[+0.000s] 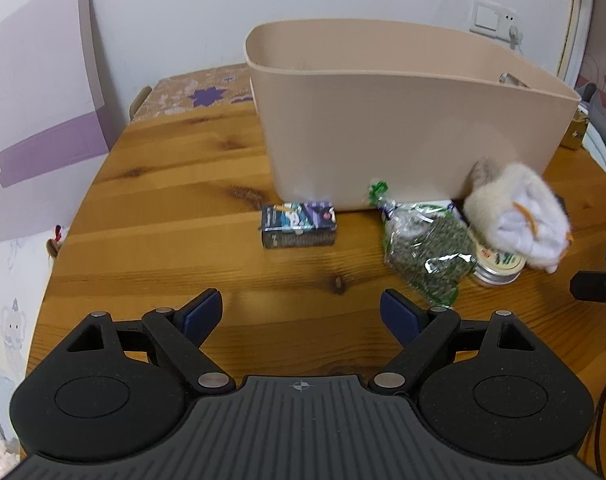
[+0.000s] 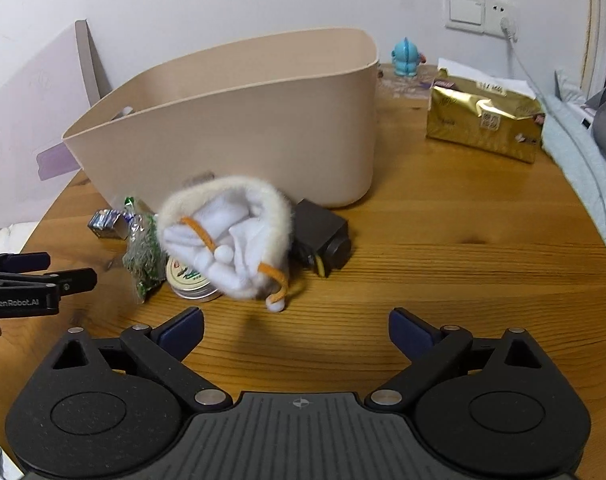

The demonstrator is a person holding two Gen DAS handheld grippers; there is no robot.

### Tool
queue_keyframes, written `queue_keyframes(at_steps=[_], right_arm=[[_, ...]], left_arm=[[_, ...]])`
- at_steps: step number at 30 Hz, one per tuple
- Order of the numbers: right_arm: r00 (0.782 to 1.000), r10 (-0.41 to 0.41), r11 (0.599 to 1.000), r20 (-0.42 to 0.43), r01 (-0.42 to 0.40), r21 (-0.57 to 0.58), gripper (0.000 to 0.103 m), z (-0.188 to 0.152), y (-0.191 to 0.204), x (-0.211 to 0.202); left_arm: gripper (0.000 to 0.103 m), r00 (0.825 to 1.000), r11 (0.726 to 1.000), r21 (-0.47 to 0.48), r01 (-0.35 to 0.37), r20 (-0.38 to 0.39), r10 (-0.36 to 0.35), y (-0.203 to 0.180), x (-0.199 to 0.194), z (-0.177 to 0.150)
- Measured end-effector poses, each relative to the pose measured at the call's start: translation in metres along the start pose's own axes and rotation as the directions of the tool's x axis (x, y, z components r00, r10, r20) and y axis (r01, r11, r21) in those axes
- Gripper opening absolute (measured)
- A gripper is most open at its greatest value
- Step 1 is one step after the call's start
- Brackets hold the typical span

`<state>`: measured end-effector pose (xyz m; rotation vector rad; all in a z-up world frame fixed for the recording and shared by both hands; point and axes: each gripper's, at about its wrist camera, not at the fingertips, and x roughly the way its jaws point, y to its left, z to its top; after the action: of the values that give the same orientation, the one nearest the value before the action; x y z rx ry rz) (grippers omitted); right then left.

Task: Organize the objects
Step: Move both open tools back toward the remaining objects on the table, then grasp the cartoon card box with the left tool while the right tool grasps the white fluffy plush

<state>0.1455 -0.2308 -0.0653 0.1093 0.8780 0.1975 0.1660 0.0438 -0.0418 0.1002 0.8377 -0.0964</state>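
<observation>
A beige plastic bin (image 1: 403, 120) stands on the round wooden table (image 1: 183, 200); it also shows in the right wrist view (image 2: 243, 132). In front of it lie a small dark printed box (image 1: 299, 226), a clear bag of green dried herbs (image 1: 427, 244), a round tin (image 1: 499, 268) and a white furry pouch with orange cord (image 1: 519, 216), blurred. The right wrist view shows the pouch (image 2: 227, 240), tin (image 2: 189, 280), herb bag (image 2: 143, 256) and a dark brown box (image 2: 323, 236). My left gripper (image 1: 301, 314) is open and empty. My right gripper (image 2: 297, 330) is open and empty, near the pouch.
A gold foil pack (image 2: 483, 120) and a blue toy figure (image 2: 405, 58) sit at the back right. A white and purple board (image 1: 35, 120) leans on the wall at left. The left gripper's fingers (image 2: 39, 280) show at the left edge of the right wrist view.
</observation>
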Motion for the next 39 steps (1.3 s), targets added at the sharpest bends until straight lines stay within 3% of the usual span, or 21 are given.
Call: queue_keyframes(at_steps=[13, 39], right_arm=[[0.997, 0.063, 0.998, -0.039, -0.062, 0.025, 0.095, 0.006, 0.013, 0.023], [0.991, 0.137, 0.983, -0.007, -0.135, 0.127, 0.094, 0.022, 0.012, 0.045]], left_arm=[[0.088, 1.000, 1.000, -0.013, -0.002, -0.021, 0.002, 0.005, 0.020, 0.000], [0.088, 0.999, 0.997, -0.079, 0.011, 0.037, -0.008, 0.008, 0.048, 0.027]])
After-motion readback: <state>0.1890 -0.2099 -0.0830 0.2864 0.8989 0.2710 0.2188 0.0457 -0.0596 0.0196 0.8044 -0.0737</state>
